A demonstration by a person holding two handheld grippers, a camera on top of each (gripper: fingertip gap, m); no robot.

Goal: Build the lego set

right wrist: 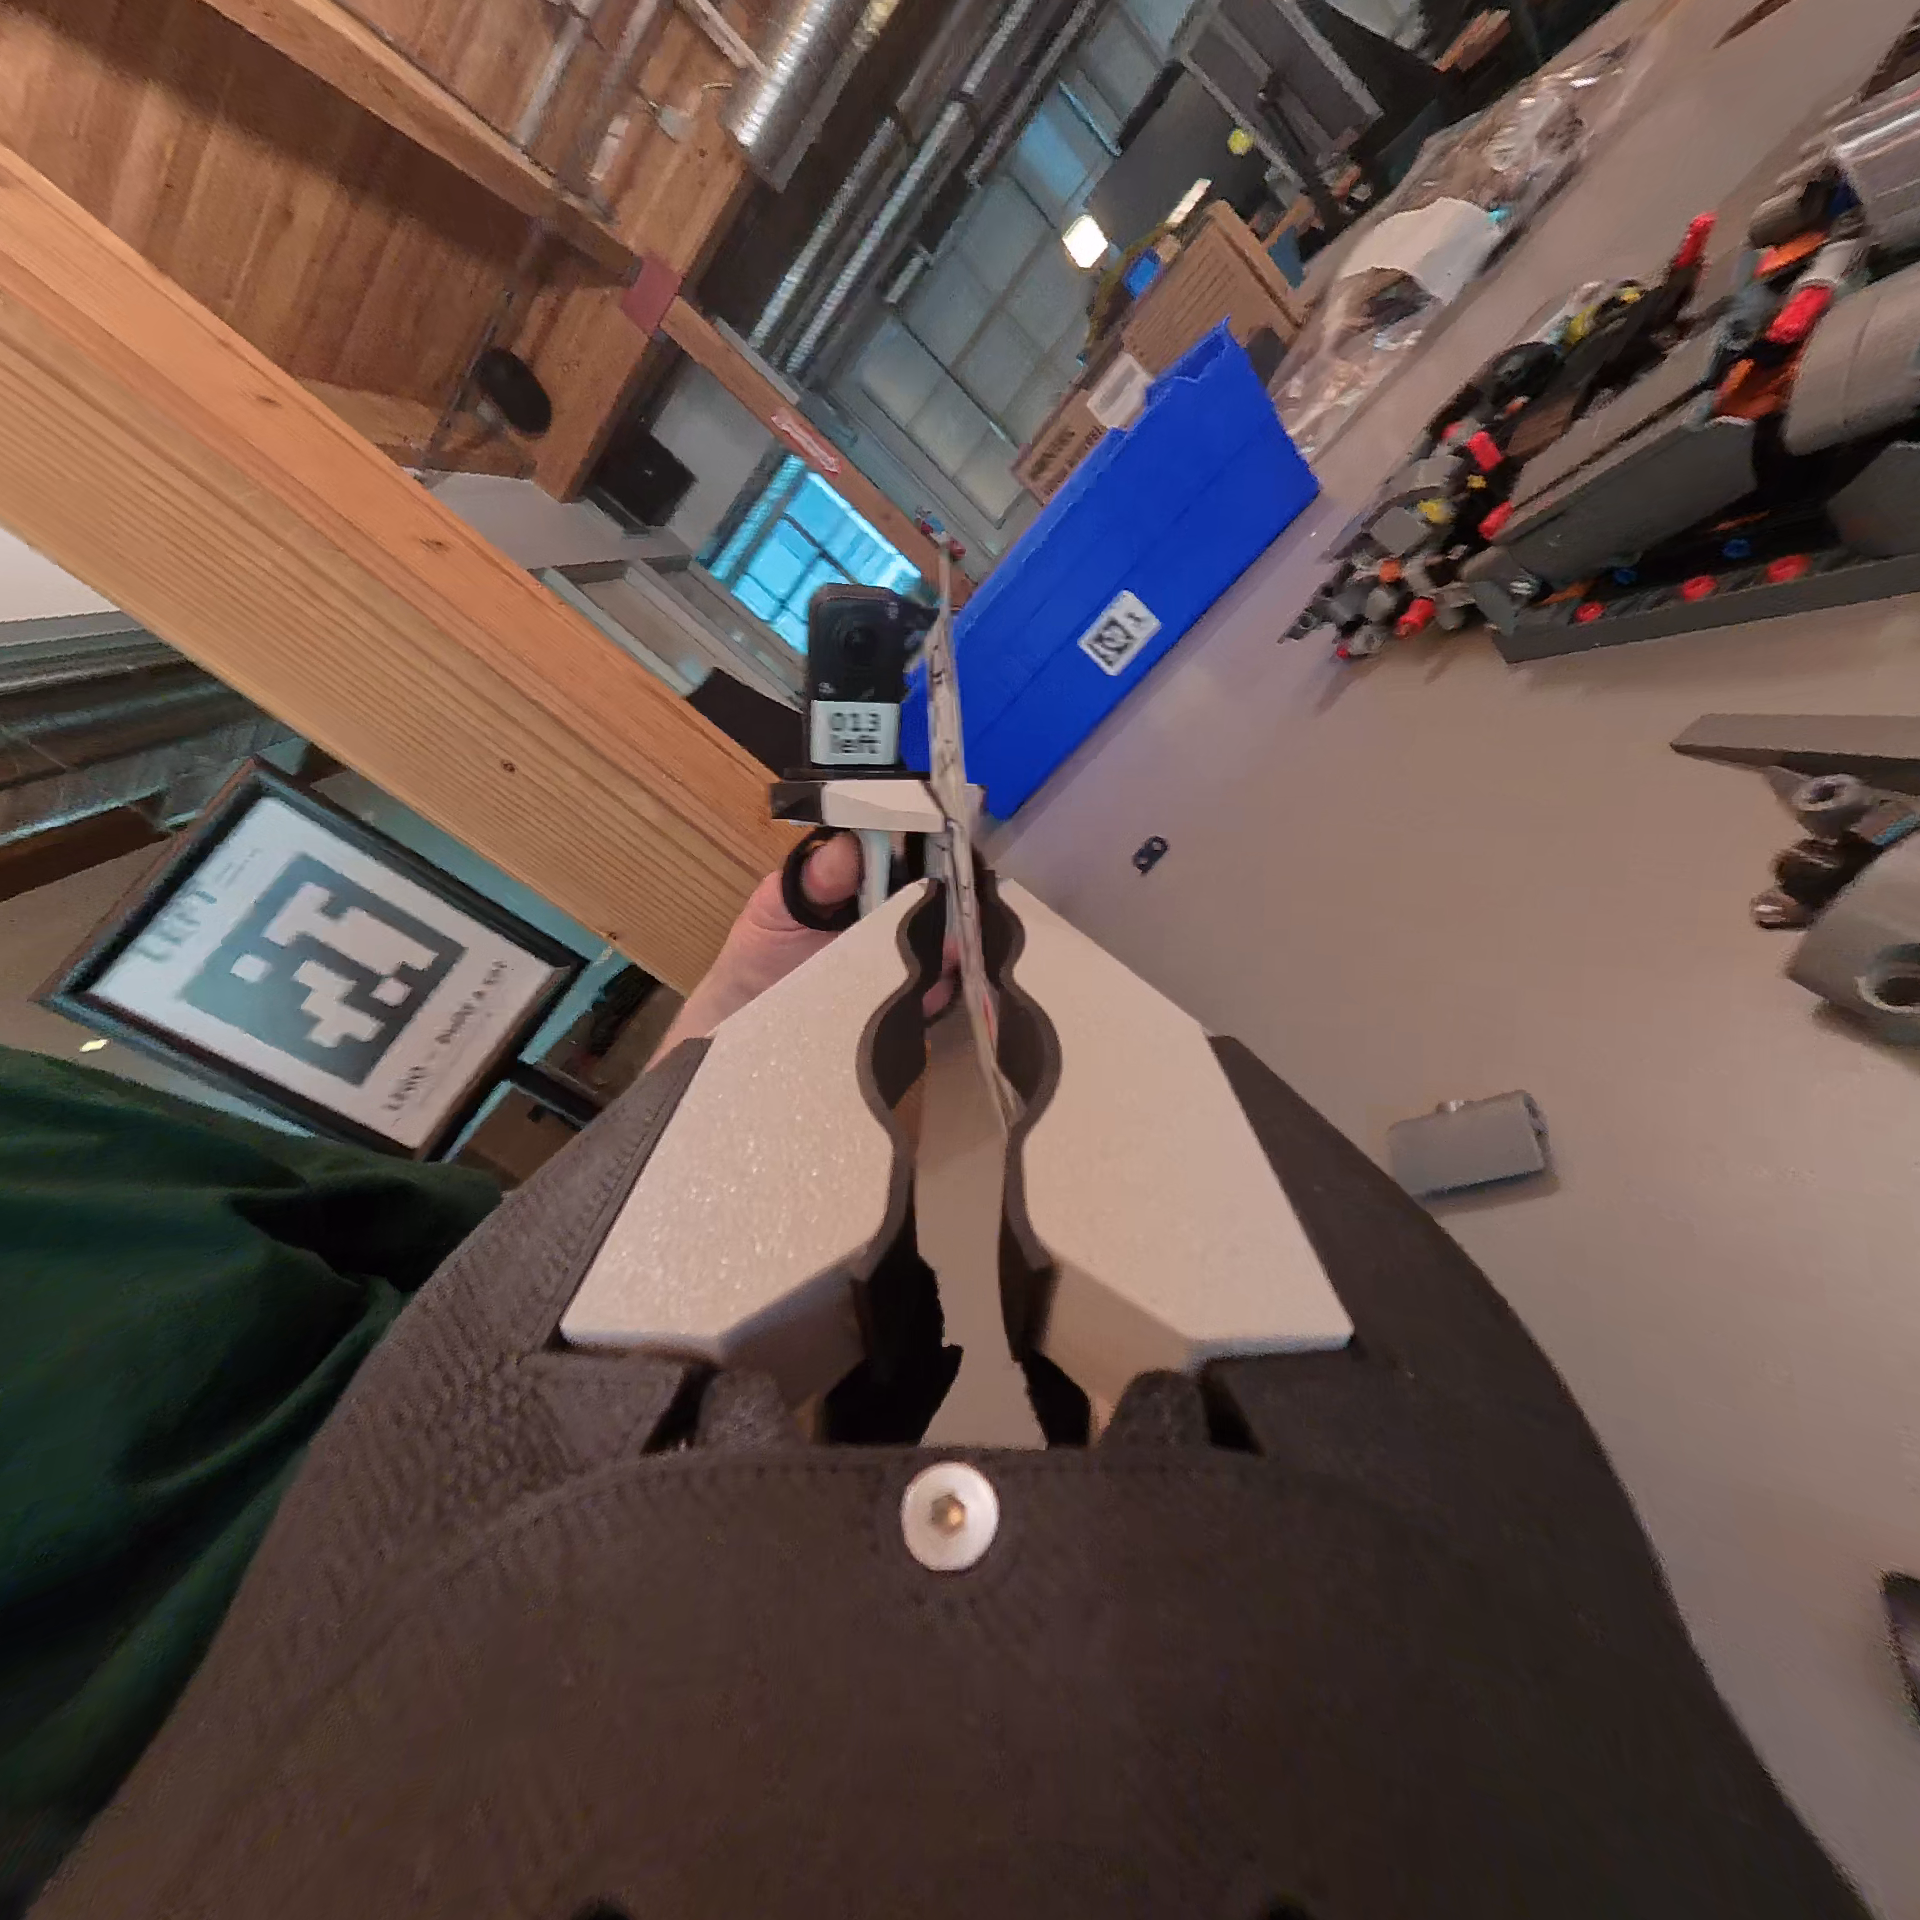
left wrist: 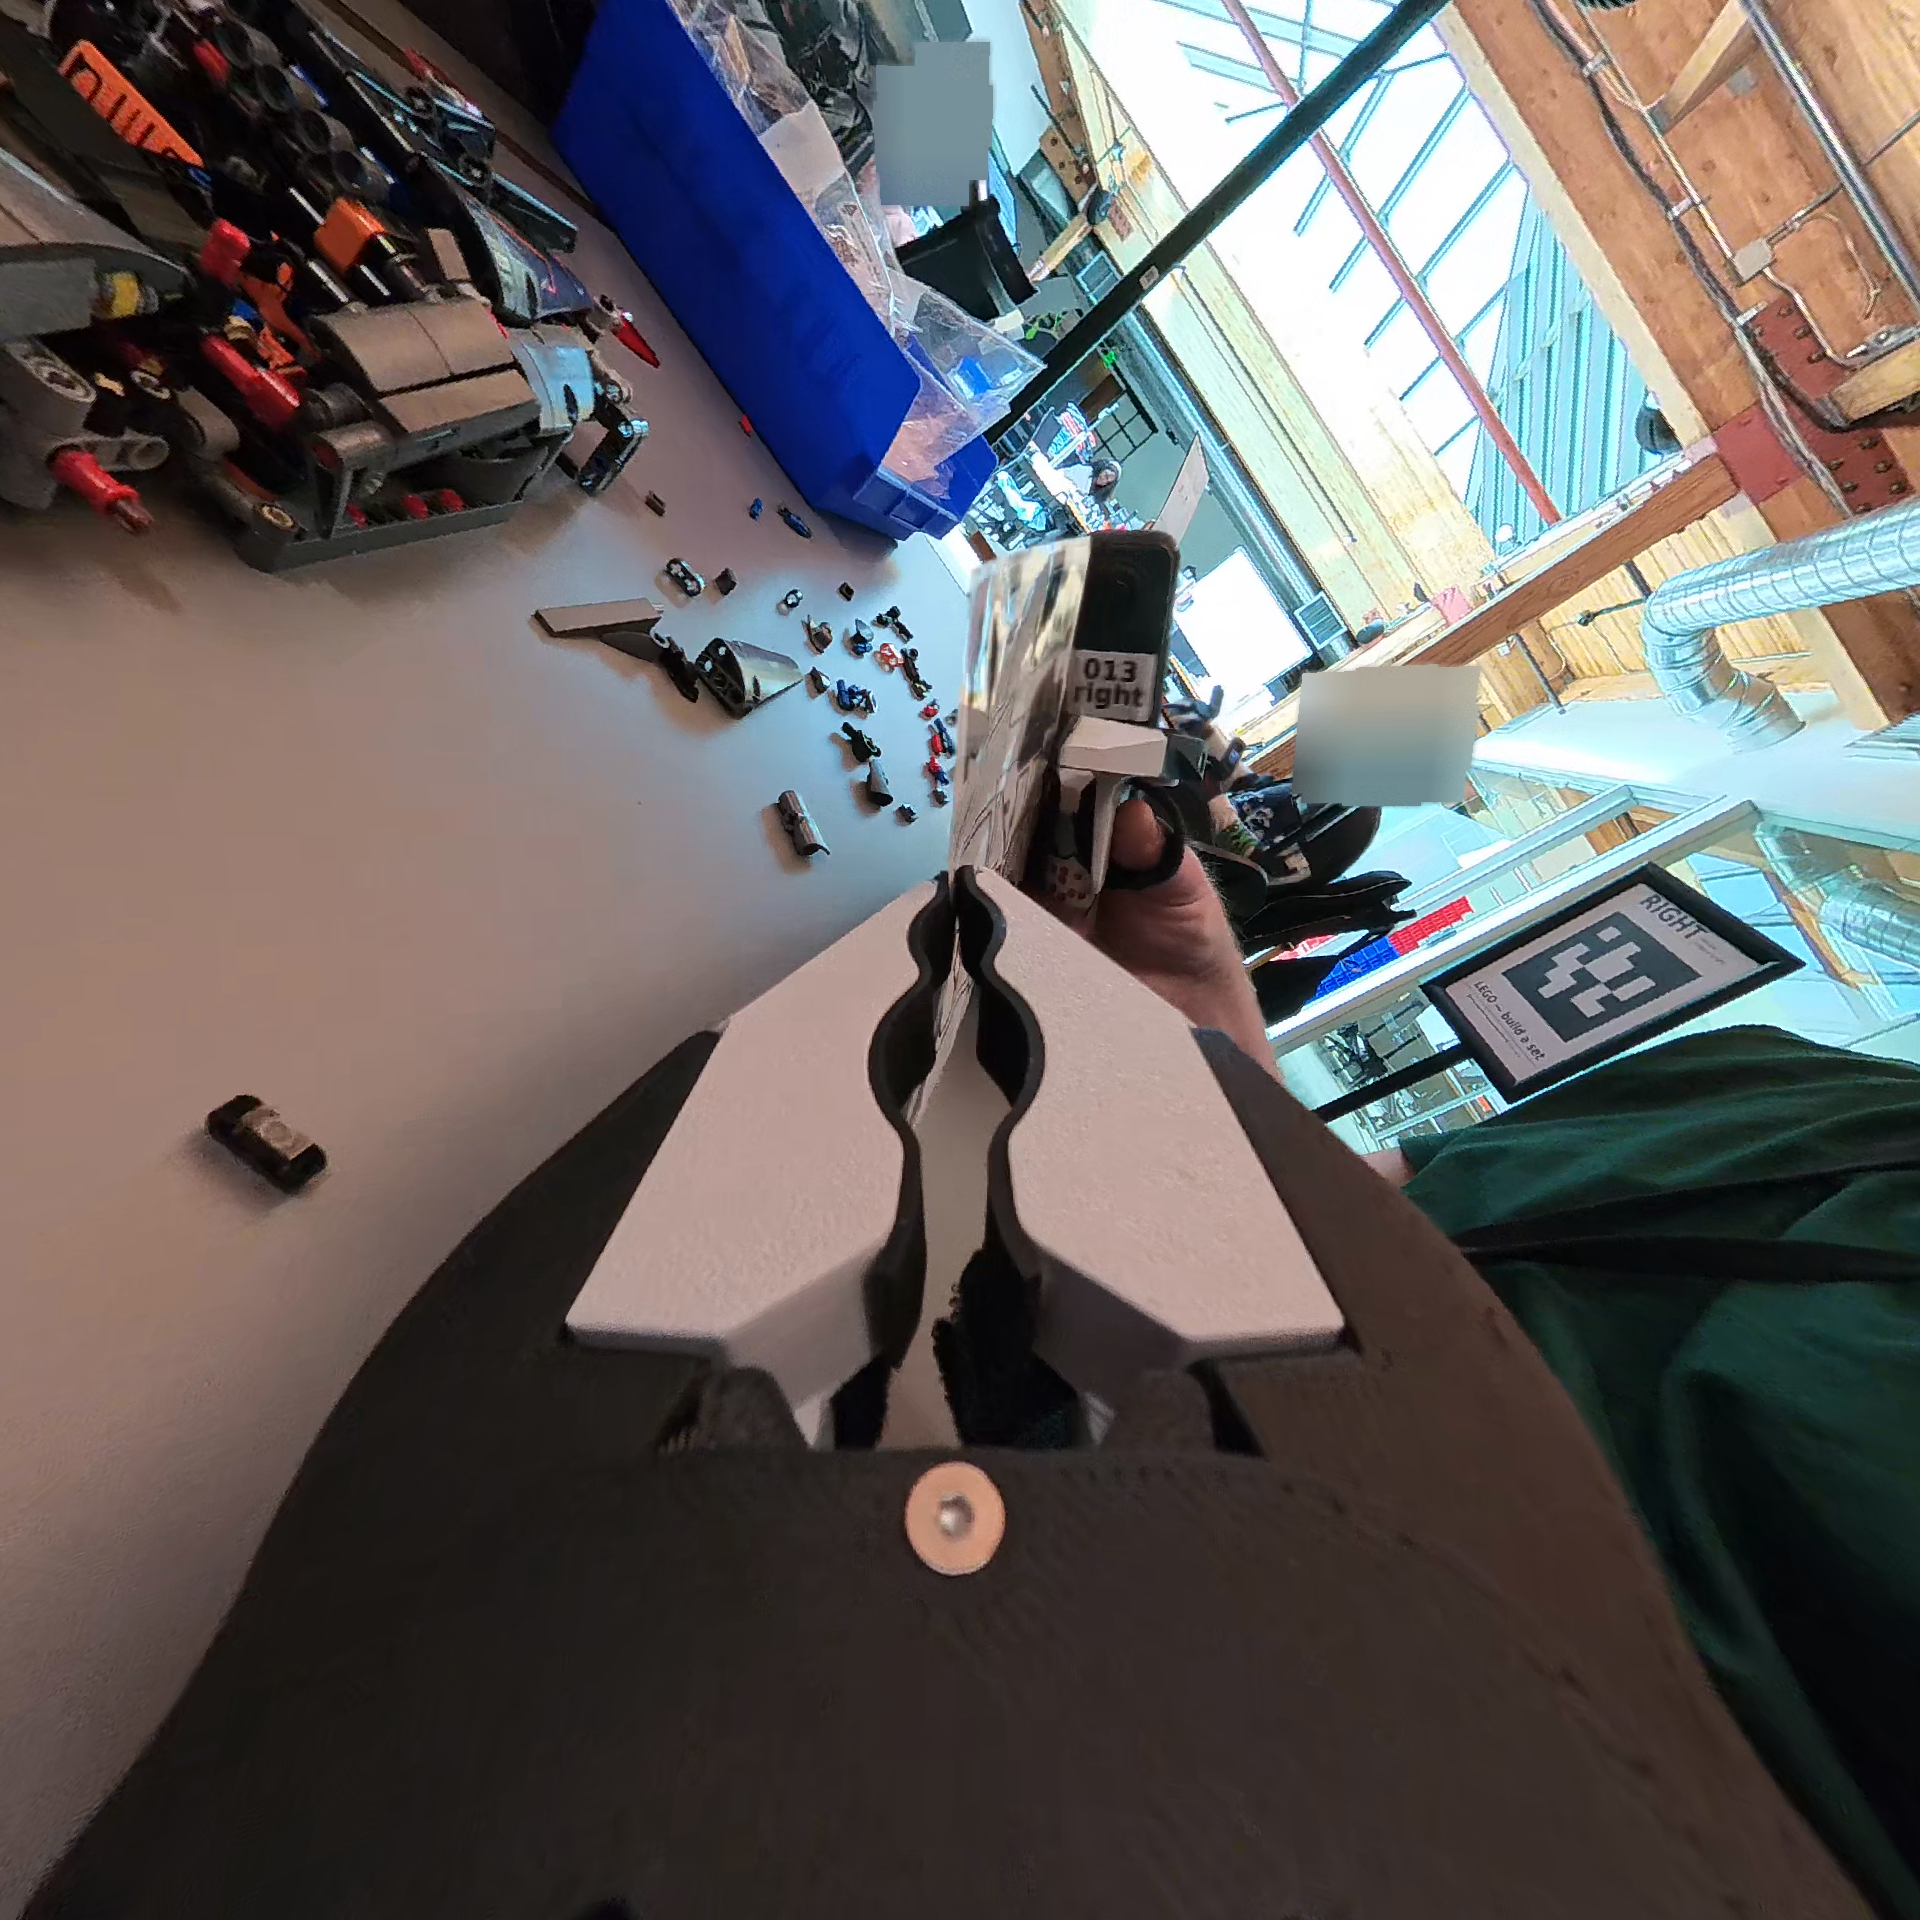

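Paper booklet (left wrist: 1003, 707) edge-on, long axis between left tool (left wrist: 956, 904) and right tool (right wrist: 961, 904).

The grey lego model (left wrist: 312, 343) runs off the upper left edge of the left wrist view. The small loose pieces (left wrist: 883, 707) mid-frame are too small to identify. The printed sheet (right wrist: 961, 831) shows edge-on in the right wrist view, its page hidden.
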